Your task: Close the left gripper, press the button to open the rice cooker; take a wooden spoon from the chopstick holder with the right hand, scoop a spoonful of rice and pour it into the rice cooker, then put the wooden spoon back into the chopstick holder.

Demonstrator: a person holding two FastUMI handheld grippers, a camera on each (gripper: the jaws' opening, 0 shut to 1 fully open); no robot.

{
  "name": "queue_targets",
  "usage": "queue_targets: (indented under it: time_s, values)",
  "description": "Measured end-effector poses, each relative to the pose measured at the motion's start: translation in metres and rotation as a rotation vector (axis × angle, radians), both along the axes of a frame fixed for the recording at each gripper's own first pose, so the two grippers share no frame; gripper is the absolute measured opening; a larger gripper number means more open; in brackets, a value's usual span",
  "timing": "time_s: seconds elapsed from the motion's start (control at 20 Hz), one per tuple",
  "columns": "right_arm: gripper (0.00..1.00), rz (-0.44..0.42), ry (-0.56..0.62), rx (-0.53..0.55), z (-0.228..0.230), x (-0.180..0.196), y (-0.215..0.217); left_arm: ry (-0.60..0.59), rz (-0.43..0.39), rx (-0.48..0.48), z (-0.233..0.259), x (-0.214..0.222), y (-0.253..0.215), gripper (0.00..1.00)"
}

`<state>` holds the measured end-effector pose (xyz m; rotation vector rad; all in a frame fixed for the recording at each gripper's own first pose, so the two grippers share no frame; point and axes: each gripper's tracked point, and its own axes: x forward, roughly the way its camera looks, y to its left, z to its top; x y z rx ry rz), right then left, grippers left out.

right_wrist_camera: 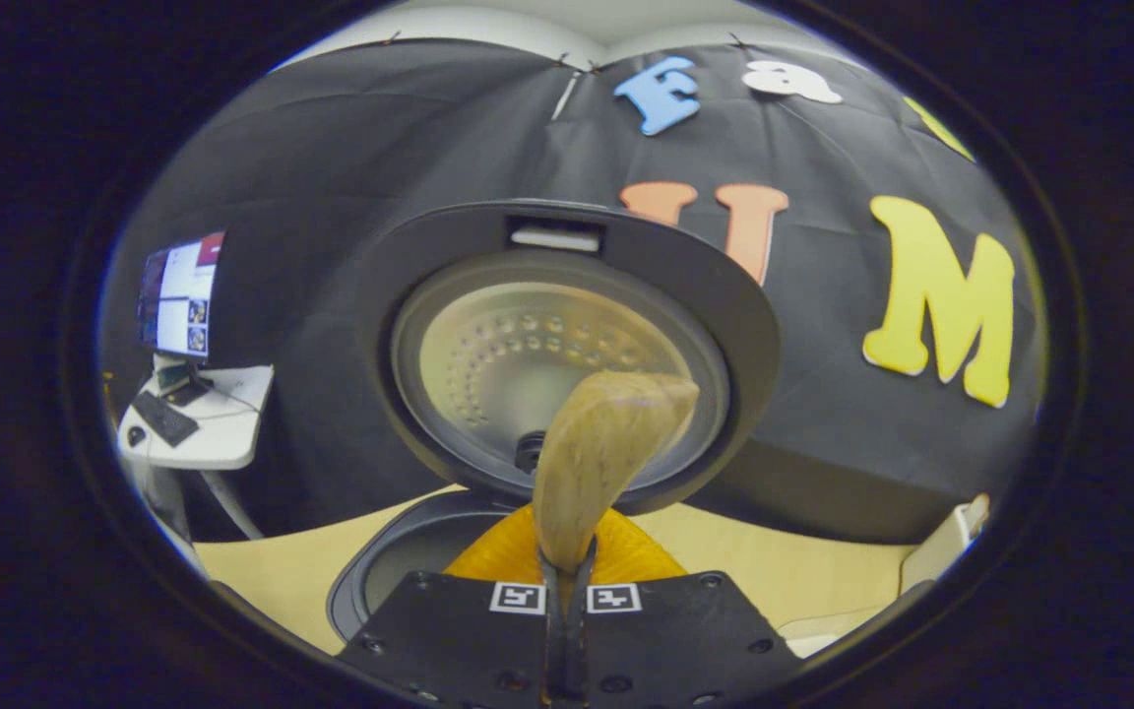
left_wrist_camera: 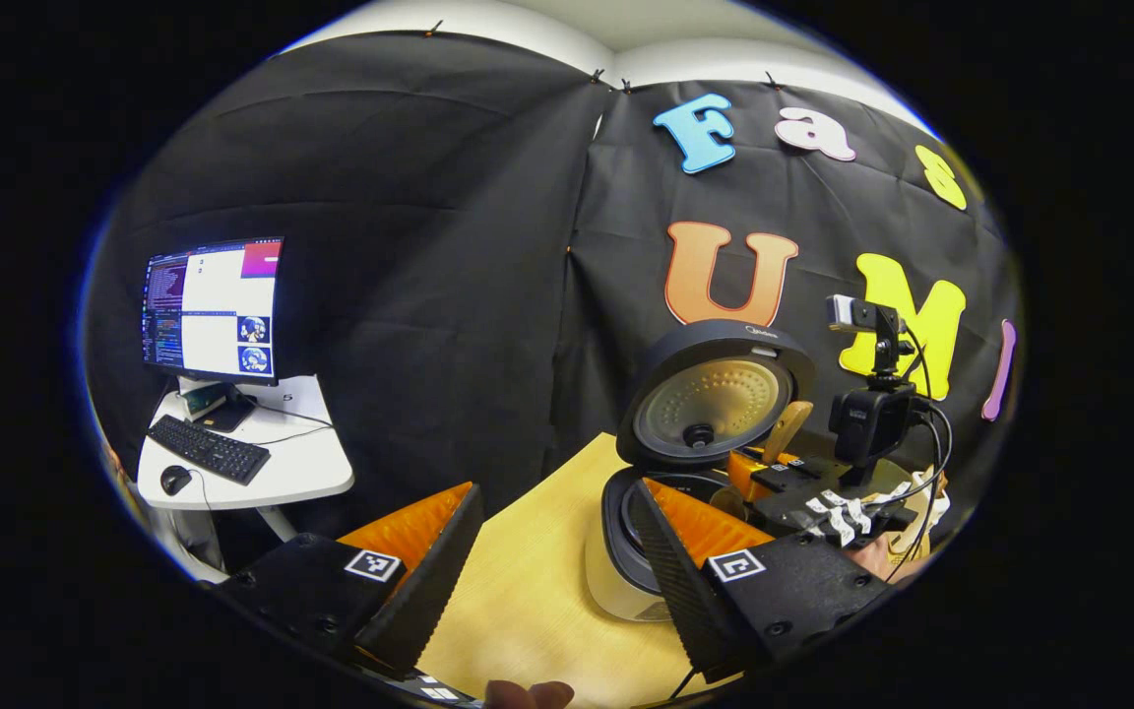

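The rice cooker (left_wrist_camera: 616,576) stands on the wooden table with its lid (left_wrist_camera: 715,394) swung up. My left gripper (left_wrist_camera: 557,492) is open, its fingers wide apart just left of the cooker with nothing between them. Behind the cooker, my right gripper (left_wrist_camera: 808,492) holds the wooden spoon (left_wrist_camera: 786,428). In the right gripper view, the right gripper (right_wrist_camera: 567,576) is shut on the spoon's handle. The spoon's bowl (right_wrist_camera: 606,443) rises in front of the lid's inner plate (right_wrist_camera: 528,345), over the rim of the pot (right_wrist_camera: 409,556). I cannot tell whether rice is in the spoon.
A monitor (left_wrist_camera: 213,310) and keyboard (left_wrist_camera: 208,448) sit on a small white side table (left_wrist_camera: 301,473) at the far left. A pale container edge (right_wrist_camera: 951,542) shows on the table at the right. A fingertip (left_wrist_camera: 528,694) pokes in at the bottom of the left gripper view.
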<state>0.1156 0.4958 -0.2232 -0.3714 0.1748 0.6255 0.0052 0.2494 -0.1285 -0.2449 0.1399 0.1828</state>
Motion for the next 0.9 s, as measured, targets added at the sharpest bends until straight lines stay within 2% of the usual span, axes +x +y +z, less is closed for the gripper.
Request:
queue_targets:
  time_s: [0.3,0.55,0.9]
  values:
    - [0.01,0.13,-0.229,-0.176,0.006,-0.017,0.02,0.001,0.019,-0.012,-0.005,-0.002,0.006,0.98]
    - [0.01,0.178,-0.356,-0.254,0.011,-0.022,0.027,-0.003,0.03,-0.014,-0.003,-0.001,0.008,0.98]
    - [0.01,0.196,-0.354,-0.249,0.013,-0.028,0.032,-0.003,0.039,-0.001,0.002,-0.003,0.01,0.98]
